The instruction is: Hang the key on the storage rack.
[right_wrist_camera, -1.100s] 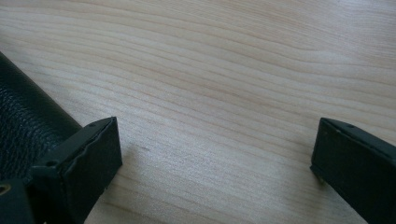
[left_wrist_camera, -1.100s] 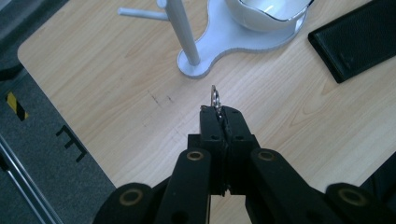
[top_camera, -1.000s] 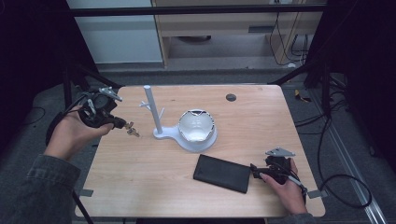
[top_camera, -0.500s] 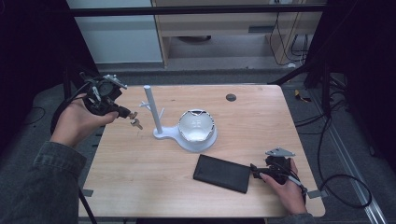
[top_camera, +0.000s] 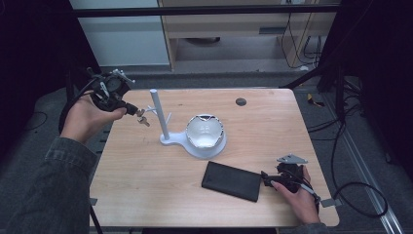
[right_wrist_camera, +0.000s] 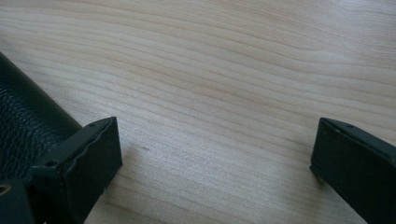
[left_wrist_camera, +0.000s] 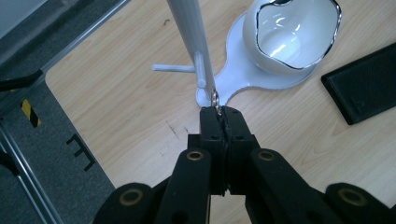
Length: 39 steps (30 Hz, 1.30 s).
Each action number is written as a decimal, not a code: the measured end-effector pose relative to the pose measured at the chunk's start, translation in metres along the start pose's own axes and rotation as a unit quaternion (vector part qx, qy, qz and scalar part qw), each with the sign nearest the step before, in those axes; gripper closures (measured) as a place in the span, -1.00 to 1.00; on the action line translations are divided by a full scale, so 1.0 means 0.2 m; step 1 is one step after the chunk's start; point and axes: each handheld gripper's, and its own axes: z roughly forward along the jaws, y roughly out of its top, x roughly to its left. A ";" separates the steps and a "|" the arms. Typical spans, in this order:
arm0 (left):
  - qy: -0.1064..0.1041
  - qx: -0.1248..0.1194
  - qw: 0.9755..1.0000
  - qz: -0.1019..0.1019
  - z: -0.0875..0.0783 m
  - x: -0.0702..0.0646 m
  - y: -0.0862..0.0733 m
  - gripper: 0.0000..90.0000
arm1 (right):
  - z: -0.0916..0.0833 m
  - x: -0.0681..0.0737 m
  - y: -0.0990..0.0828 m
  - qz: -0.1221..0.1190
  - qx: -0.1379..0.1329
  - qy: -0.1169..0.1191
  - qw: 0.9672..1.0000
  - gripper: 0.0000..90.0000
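One wooden table (top_camera: 146,195) carries everything you work on. On it stands a white stand (top_camera: 168,139) with an upright post and side pegs, its base holding a white bowl (top_camera: 205,131). Nearer you lies a black leather case (top_camera: 231,181). Your right gripper (top_camera: 267,179) rests beside that case with its jaws spread wide, nothing between them. Your left gripper (top_camera: 132,110) is clamped on a small bunch of keys (top_camera: 142,117), held above the table just beside the post's pegs.
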 end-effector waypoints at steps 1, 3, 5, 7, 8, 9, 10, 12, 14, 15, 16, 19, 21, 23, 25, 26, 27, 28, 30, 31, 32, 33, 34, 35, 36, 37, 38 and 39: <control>0.000 -0.001 1.000 -0.003 0.00 0.00 0.00 0.97 | 0.00 0.00 0.00 -0.001 0.000 0.000 1.000 -0.96; 0.005 -0.004 1.000 0.000 0.00 0.01 0.01 0.97 | 0.00 0.00 0.00 0.003 0.000 0.000 1.000 -0.95; 0.007 -0.006 1.000 0.000 0.00 0.01 0.02 0.97 | 0.00 0.00 0.00 0.002 0.000 -0.001 1.000 -0.95; 0.012 -0.009 1.000 0.003 0.00 0.01 0.04 0.97 | 0.00 0.00 0.00 0.002 -0.001 0.000 1.000 -0.95; 0.012 -0.009 1.000 0.003 0.00 0.01 0.04 0.97 | 0.00 0.00 0.00 0.002 0.000 -0.001 1.000 -0.95; 0.012 -0.007 1.000 0.002 0.01 0.01 0.05 0.97 | 0.00 0.00 0.00 0.001 0.000 0.000 1.000 -0.95; 0.012 -0.007 1.000 0.002 0.01 0.01 0.05 0.97 | 0.00 0.00 0.00 0.001 0.000 0.000 1.000 -0.95; 0.015 -0.007 1.000 0.002 0.02 0.01 0.06 0.97 | 0.00 0.00 0.00 0.001 0.000 0.000 1.000 -0.95; 0.013 -0.005 1.000 0.004 0.03 0.01 0.06 0.97 | 0.00 0.00 0.00 0.001 0.000 0.000 1.000 -0.95; 0.014 -0.005 1.000 0.002 0.03 0.01 0.07 0.97 | 0.00 0.00 0.00 0.001 0.000 0.000 1.000 -0.95; 0.015 -0.004 1.000 -0.001 0.03 0.01 0.07 0.97 | 0.00 0.00 0.00 0.001 0.000 0.000 1.000 -0.95; 0.018 -0.001 1.000 -0.004 0.04 0.02 0.07 0.97 | 0.00 0.00 0.00 0.002 -0.001 0.000 1.000 -0.95; 0.021 -0.001 1.000 -0.005 0.05 0.02 0.07 0.97 | 0.00 0.00 0.00 0.002 -0.001 0.000 1.000 -0.95; 0.020 -0.008 1.000 -0.010 0.05 0.02 0.07 0.97 | 0.00 0.00 0.00 0.002 -0.001 0.000 1.000 -0.95; 0.017 -0.010 1.000 -0.008 0.05 0.03 0.08 0.97 | 0.00 0.00 0.00 0.002 -0.001 0.000 1.000 -0.95; 0.017 -0.010 1.000 -0.008 0.05 0.03 0.08 0.97 | 0.00 0.00 0.00 0.002 -0.001 0.000 1.000 -0.95; 0.018 -0.009 1.000 -0.010 0.04 0.03 0.08 0.97 | 0.00 0.00 0.00 0.002 -0.001 0.000 1.000 -0.95; 0.018 -0.009 1.000 -0.009 0.04 0.03 0.08 0.97 | 0.00 0.00 0.00 0.002 -0.001 0.000 1.000 -0.95; 0.019 -0.008 1.000 -0.011 0.05 0.03 0.08 0.97 | 0.00 0.00 0.00 0.002 -0.001 0.000 1.000 -0.95; 0.021 -0.008 1.000 -0.010 0.05 0.03 0.08 0.97 | 0.00 0.00 0.00 0.002 -0.001 0.000 1.000 -0.95; 0.022 -0.010 1.000 -0.013 0.05 0.02 0.08 0.97 | 0.00 0.00 0.00 0.002 -0.001 0.000 1.000 -0.95; 0.026 -0.014 0.999 -0.014 0.05 0.02 0.08 0.97 | 0.00 0.00 0.00 0.002 -0.001 0.000 1.000 -0.95; 0.027 -0.018 0.999 -0.015 0.06 0.02 0.09 0.97 | 0.00 0.00 0.00 0.002 -0.001 0.000 1.000 -0.95; 0.023 -0.015 1.000 -0.013 0.06 0.02 0.09 0.97 | 0.00 0.00 0.00 0.002 -0.001 0.000 1.000 -0.95; 0.025 -0.012 1.000 -0.012 0.06 0.01 0.09 0.97 | 0.00 0.00 0.00 0.002 -0.001 0.000 1.000 -0.95; 0.026 -0.012 1.000 -0.009 0.07 0.01 0.09 0.97 | 0.00 0.00 0.00 0.002 -0.001 0.000 1.000 -0.95; 0.026 -0.016 0.999 -0.011 0.07 0.01 0.10 0.97 | 0.00 0.00 0.00 0.002 -0.001 0.000 1.000 -0.95; 0.025 -0.017 0.999 -0.015 0.07 0.01 0.10 0.97 | 0.00 0.00 0.00 0.002 -0.001 0.000 1.000 -0.95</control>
